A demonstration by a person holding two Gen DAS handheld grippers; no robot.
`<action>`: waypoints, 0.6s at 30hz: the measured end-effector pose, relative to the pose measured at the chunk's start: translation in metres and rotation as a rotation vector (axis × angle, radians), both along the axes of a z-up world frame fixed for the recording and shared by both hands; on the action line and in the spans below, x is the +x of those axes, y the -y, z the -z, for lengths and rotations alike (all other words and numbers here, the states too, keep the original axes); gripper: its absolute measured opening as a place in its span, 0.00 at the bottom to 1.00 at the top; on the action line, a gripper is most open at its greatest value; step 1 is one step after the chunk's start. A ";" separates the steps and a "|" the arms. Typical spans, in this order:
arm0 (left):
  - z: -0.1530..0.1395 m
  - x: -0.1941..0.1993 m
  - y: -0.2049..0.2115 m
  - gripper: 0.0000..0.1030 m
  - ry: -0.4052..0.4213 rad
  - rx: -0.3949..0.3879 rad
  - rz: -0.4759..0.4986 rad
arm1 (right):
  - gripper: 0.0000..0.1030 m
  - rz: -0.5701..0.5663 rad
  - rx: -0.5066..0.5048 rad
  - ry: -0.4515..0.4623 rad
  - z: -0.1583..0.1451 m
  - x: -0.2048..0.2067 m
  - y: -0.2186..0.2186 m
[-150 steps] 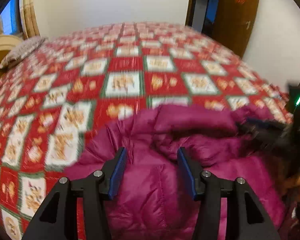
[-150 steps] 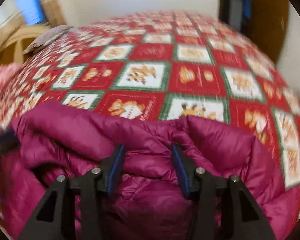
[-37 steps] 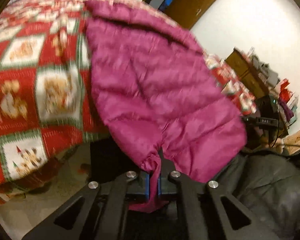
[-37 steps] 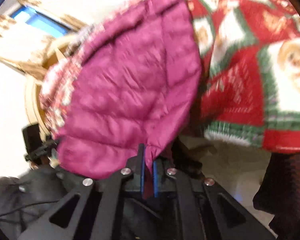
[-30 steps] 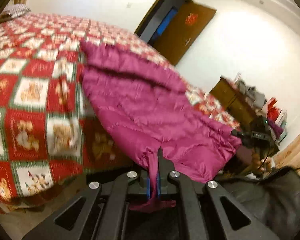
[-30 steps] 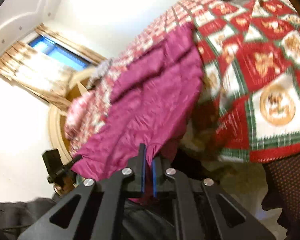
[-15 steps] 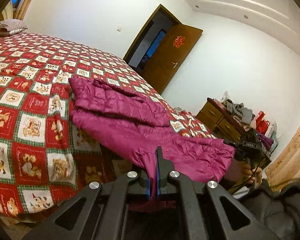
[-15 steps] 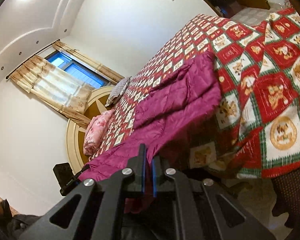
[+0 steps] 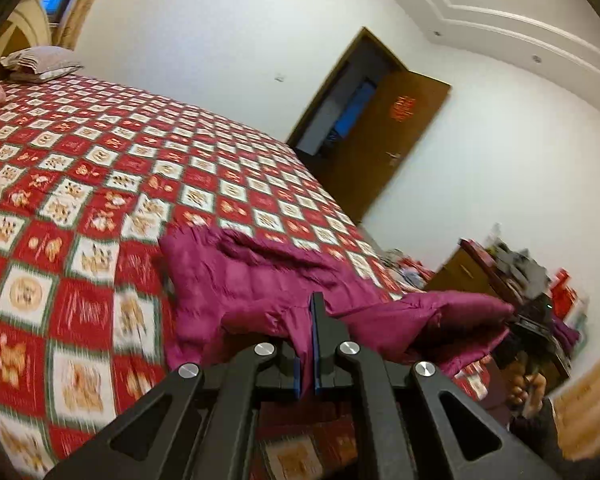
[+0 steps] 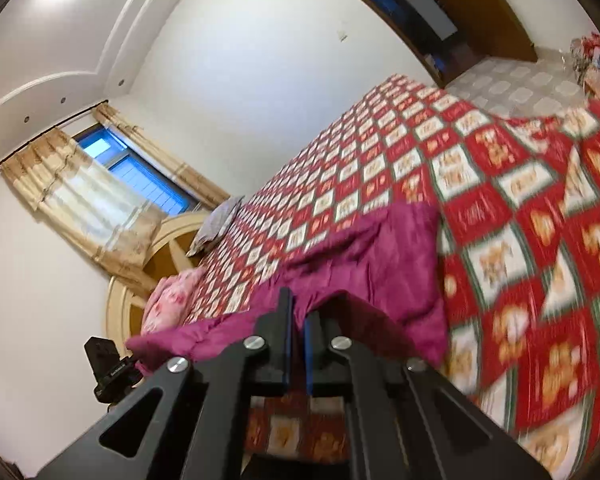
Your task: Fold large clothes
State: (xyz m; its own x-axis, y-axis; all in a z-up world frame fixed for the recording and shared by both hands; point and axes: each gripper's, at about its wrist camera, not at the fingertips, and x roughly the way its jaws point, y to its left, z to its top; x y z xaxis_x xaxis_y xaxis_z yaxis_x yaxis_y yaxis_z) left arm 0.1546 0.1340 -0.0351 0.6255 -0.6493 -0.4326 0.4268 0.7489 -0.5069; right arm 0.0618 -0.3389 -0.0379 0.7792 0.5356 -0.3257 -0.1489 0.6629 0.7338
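Jacket (image 9: 260, 280) hem is pinched by both clenched claws – left (image 9: 313, 344), right (image 10: 296, 344) – so it's kept taut over the bed (image 9: 100, 168) for folding.

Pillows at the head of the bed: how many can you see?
2. A grey striped pillow lies by the headboard, and a pink floral pillow sits beside it at the bed's corner. Others may be hidden outside the frame.

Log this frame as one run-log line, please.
stage: folding | left gripper: shut on jacket hem | right gripper: shut on jacket hem | magenta puffer jacket: hem lifted, rest on bed
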 end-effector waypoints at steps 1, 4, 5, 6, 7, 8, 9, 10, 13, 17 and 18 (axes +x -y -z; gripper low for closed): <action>0.000 0.014 0.004 0.03 -0.007 0.011 -0.015 | 0.08 0.008 -0.004 0.002 -0.002 0.010 0.001; 0.004 0.049 0.012 0.03 -0.036 0.035 -0.046 | 0.08 0.024 -0.016 -0.003 -0.004 0.049 0.000; 0.007 0.061 0.015 0.03 -0.048 0.045 -0.055 | 0.08 0.025 -0.024 -0.008 -0.003 0.059 0.000; 0.011 0.075 0.017 0.03 -0.062 0.057 -0.065 | 0.08 0.029 -0.036 -0.019 -0.002 0.074 -0.001; 0.017 0.088 0.019 0.03 -0.080 0.067 -0.076 | 0.08 0.032 -0.044 -0.031 0.001 0.087 -0.001; 0.023 0.101 0.021 0.03 -0.101 0.077 -0.086 | 0.08 0.037 -0.059 -0.049 0.005 0.104 -0.002; 0.033 0.119 0.023 0.03 -0.135 0.090 -0.100 | 0.08 0.043 -0.070 -0.067 0.009 0.118 -0.002; 0.040 0.130 0.025 0.03 -0.160 0.098 -0.112 | 0.08 0.044 -0.073 -0.086 0.014 0.131 -0.002; 0.069 0.168 0.028 0.03 -0.275 0.111 -0.151 | 0.08 0.053 -0.085 -0.154 0.037 0.170 -0.003; 0.102 0.205 0.029 0.04 -0.380 0.126 -0.174 | 0.08 0.083 -0.120 -0.238 0.070 0.214 -0.006; 0.105 0.211 0.029 0.04 -0.393 0.120 -0.176 | 0.08 0.092 -0.135 -0.252 0.078 0.224 -0.006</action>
